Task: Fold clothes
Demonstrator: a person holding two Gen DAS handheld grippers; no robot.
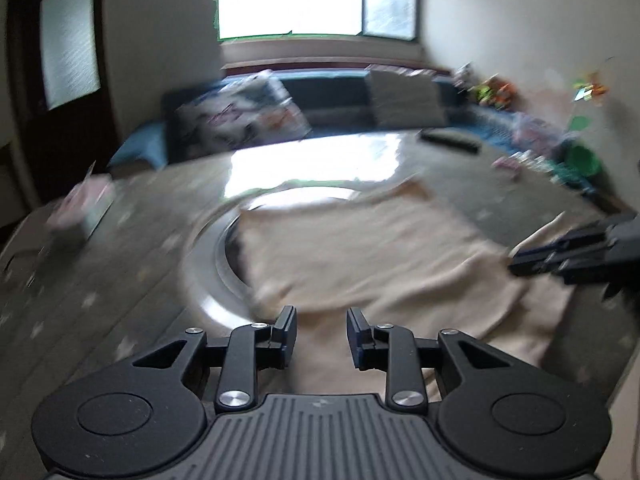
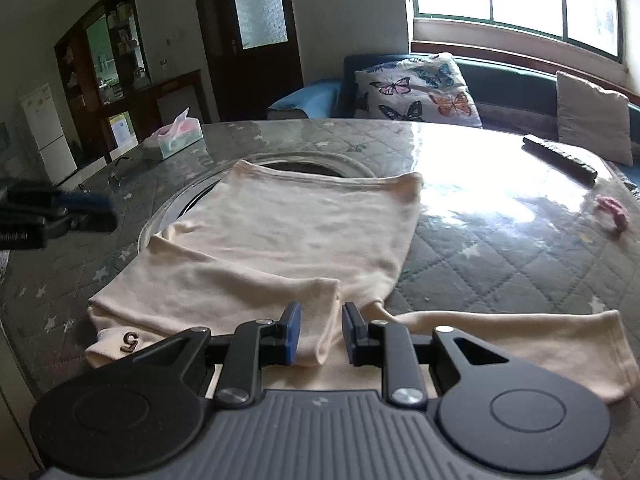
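The right claw (image 2: 318, 334) hangs open over the near sleeve (image 2: 316, 320) of the cream shirt (image 2: 280, 236), which lies flat on the desk (image 2: 460, 248). The left claw (image 1: 322, 336) is open too, holding nothing. One sleeve looks folded in; next, I'd judge, the right sleeve (image 2: 520, 344) needs pinching and carrying inward. A remote (image 2: 560, 158) lies beyond.

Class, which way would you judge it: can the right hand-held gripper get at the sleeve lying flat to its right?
Probably yes. The right hand-held gripper is open, and the sleeve lies flat beside it on the table with nothing between.
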